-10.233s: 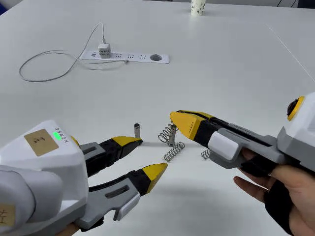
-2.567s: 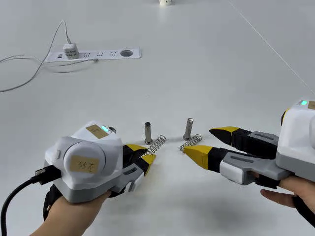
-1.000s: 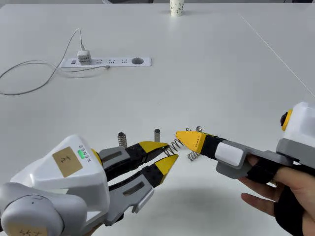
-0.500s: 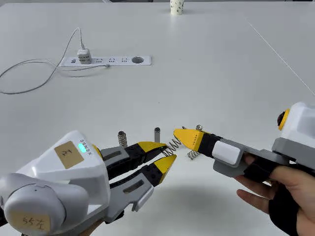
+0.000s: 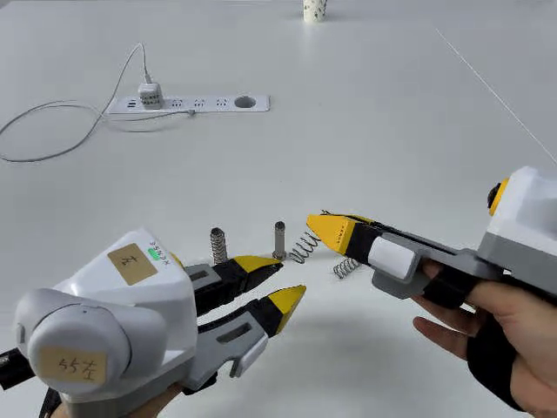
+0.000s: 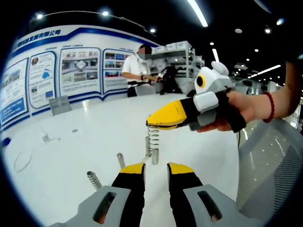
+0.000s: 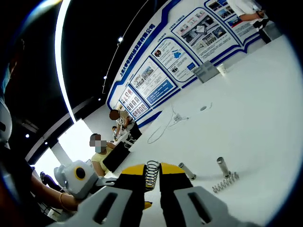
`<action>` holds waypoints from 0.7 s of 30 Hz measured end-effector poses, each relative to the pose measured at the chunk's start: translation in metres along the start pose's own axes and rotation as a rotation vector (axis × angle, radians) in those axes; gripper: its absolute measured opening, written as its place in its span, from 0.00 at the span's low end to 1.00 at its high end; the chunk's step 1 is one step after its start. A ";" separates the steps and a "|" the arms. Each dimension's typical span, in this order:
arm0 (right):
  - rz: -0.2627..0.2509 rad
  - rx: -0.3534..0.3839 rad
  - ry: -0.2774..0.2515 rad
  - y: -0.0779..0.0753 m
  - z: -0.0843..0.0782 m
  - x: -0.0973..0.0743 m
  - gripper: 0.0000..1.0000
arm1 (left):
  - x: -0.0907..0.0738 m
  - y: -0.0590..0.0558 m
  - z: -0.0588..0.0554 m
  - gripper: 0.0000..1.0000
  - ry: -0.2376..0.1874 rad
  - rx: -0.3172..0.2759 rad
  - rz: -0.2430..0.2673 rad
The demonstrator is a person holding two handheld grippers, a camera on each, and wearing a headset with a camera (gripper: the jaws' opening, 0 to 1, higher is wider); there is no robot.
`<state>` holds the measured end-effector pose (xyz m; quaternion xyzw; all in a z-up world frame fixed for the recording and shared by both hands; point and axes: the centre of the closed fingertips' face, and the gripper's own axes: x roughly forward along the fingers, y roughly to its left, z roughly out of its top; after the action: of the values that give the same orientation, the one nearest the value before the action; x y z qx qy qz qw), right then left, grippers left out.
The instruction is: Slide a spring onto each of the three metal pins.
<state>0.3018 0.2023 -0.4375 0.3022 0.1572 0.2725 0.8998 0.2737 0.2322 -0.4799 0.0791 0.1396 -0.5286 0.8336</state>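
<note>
Three pins, three springs — one gripped in right claw

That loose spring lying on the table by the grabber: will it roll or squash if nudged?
The loose spring lies on its side on the smooth table, so it would probably roll. Its thin open coils look light and squashy, likely bending under a pinch rather than resisting like the bare pin.

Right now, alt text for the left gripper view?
The right gripper, at right, holds a spring hanging over the white table. Below, the left gripper has its jaws open; to their left stand a bare pin and a sprung pin.
</note>
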 end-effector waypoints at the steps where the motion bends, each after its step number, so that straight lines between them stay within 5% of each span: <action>1: -0.009 -0.018 -0.006 -0.002 0.002 0.002 0.11 | 0.000 0.001 -0.001 0.19 0.002 -0.001 0.004; 21: -0.085 -0.216 -0.024 -0.023 0.017 0.032 0.12 | -0.008 0.021 -0.010 0.38 0.044 -0.048 0.097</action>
<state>0.3440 0.1974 -0.4424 0.1999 0.1286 0.2458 0.9397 0.2879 0.2513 -0.4873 0.0774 0.1667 -0.4821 0.8566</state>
